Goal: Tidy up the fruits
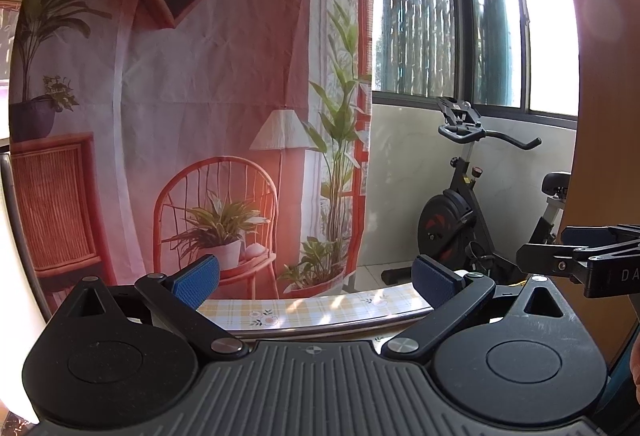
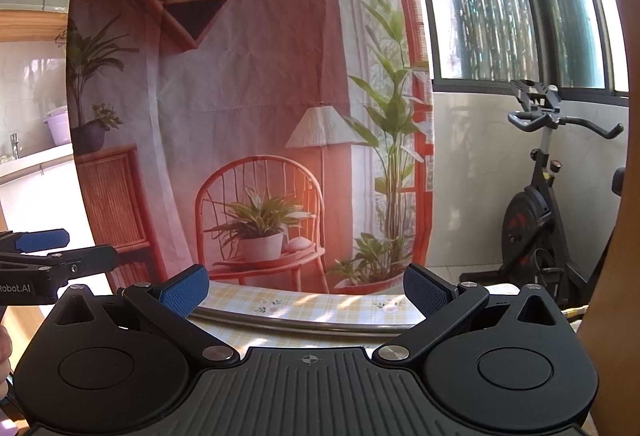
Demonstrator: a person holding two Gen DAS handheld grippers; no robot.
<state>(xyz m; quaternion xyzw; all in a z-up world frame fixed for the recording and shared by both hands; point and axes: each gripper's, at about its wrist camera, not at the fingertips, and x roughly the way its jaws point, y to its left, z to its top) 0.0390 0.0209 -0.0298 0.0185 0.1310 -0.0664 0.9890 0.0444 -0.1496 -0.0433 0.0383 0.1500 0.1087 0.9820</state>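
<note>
We hold both grippers level above a table [image 2: 320, 306] covered in a yellow plaid cloth with small flower prints; a metal rim [image 2: 304, 324] curves across the lower centre of each view. No fruit shows in either picture, so we cannot say where it lies.

The left gripper [image 1: 316, 278] has its blue-padded fingers spread wide with nothing between them. The right gripper [image 2: 306, 288] stands the same way, splayed and empty. Each appears at the edge of the other's view: the right one at the right edge of the left view, the left one at the lower left of the right view, where white lettering reads "Robot.AI".

Behind the table hangs a printed backdrop [image 2: 248, 96] showing shelves, a lamp, a red chair and potted plants. An exercise bike [image 2: 544, 204] stands at the right, under barred windows [image 1: 416, 20]. At the far left of the right view, a lilac basin [image 2: 58, 126] sits on a counter.
</note>
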